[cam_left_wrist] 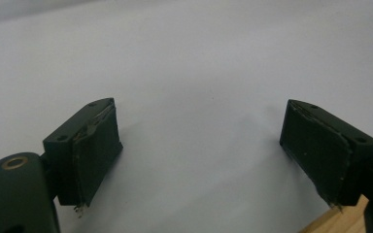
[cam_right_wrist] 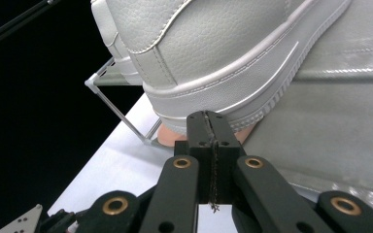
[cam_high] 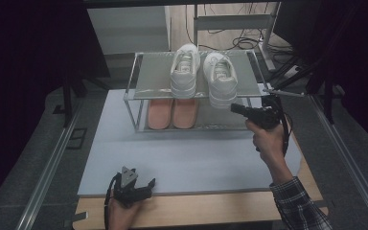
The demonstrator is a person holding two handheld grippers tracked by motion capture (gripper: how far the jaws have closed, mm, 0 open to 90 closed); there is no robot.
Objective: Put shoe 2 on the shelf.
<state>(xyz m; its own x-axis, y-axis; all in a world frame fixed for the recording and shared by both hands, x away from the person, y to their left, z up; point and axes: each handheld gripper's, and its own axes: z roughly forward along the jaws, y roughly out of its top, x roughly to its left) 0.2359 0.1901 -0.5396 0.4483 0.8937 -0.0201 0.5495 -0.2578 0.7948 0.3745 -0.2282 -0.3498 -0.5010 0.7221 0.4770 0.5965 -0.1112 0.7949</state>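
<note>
White sneakers (cam_high: 203, 72) top the rack (cam_high: 141, 88); pinkish pair (cam_high: 172, 113), perhaps slippers, below.

Right white leather sneaker (cam_high: 219, 77) sits upright on rack's top shelf (cam_high: 151, 76), heel overhanging the front edge, toe pointing away, just beside its twin (cam_high: 184, 69); stitched sole rim clean.

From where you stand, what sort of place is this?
Probably a lab recording setup: a metal shoe rack with white sneakers on a white board, dark curtains around, cables on the floor.
</note>
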